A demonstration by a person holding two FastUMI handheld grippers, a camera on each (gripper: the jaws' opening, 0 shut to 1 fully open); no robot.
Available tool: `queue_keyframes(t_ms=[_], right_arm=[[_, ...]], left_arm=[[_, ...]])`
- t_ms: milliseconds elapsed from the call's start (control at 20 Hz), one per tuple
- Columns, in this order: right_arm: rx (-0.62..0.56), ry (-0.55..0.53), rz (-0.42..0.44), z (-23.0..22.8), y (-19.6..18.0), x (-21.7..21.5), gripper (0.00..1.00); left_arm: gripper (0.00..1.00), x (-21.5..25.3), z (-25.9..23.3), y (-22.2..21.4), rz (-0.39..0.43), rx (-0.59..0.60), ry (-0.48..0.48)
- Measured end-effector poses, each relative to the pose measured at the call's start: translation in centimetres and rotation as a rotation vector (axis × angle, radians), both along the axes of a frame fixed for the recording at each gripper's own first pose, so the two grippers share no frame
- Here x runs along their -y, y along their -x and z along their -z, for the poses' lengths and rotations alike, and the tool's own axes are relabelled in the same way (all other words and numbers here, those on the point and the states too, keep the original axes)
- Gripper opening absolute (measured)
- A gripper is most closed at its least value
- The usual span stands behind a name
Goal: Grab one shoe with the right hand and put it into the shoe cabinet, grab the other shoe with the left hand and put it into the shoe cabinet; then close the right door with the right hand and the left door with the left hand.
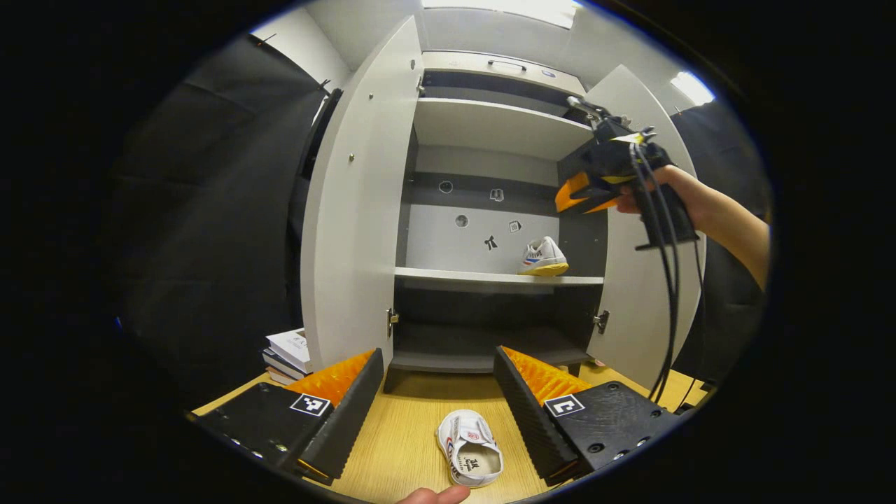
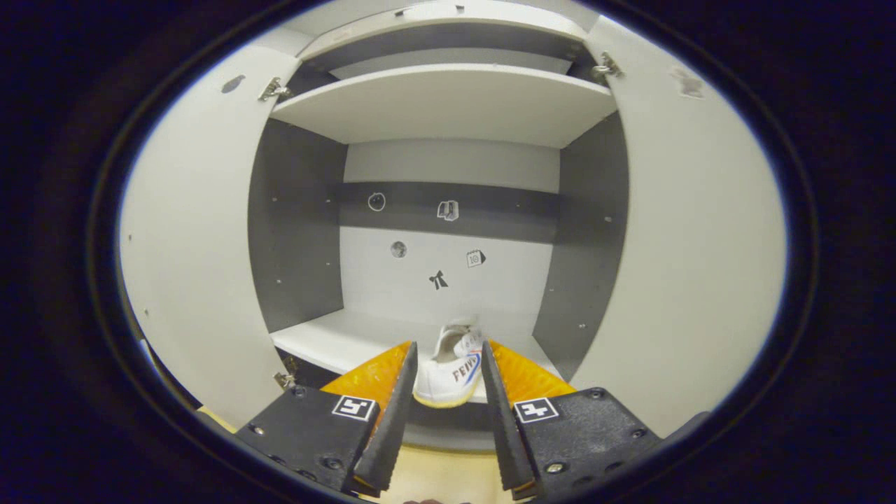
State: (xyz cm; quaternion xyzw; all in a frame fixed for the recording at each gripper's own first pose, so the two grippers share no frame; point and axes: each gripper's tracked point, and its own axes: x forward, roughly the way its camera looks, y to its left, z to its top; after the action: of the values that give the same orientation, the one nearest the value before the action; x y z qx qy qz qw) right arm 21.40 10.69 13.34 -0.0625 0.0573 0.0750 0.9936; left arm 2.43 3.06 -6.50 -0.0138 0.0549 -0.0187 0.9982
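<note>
From my left tongs [image 1: 437, 399] I look across the wooden worktop [image 1: 399, 434] at the shoe cabinet [image 1: 490, 126], both its doors swung open. These tongs are spread wide and hold nothing; a white shoe [image 1: 469, 448] lies on the worktop between the fingers, touching neither, its opening facing up. A fingertip [image 1: 434, 495] shows at the bottom edge of this view. A second shoe [image 1: 542, 257] sits on the cabinet's middle shelf [image 1: 476, 277], toward the right side. Further off in the left gripper view I see my right tongs [image 1: 584, 196] held up in front of the right door [image 1: 640, 280], above that shelf shoe and apart from it, with the hand [image 1: 637, 196] and forearm behind and cables hanging down. A stack of books [image 1: 287, 353] rests beside the left door [image 1: 357, 210].

The right gripper view looks straight into the middle compartment. There the shelf shoe [image 2: 448, 367] shows in the gap between the right tongs [image 2: 448, 420], which are partly open; the shoe lies beyond the fingers, on the shelf [image 2: 336, 339], not gripped. Small stickers [image 2: 437, 280] dot the back wall, clearer here than from the left.
</note>
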Motion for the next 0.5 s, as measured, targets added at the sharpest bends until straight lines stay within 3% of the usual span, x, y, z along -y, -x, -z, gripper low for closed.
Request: queue_keyframes(t_ms=[250,500], right_arm=[[0.057,-0.05,0.059,6.3,6.4,3.0,0.63],[0.09,-0.01,0.119,12.9,11.4,6.1,0.61]], left_arm=[[0.95,1.2,0.7,0.2,0.024,-0.02,-0.008],[0.95,2.2,1.2,0.6,0.04,-0.034,-0.014]])
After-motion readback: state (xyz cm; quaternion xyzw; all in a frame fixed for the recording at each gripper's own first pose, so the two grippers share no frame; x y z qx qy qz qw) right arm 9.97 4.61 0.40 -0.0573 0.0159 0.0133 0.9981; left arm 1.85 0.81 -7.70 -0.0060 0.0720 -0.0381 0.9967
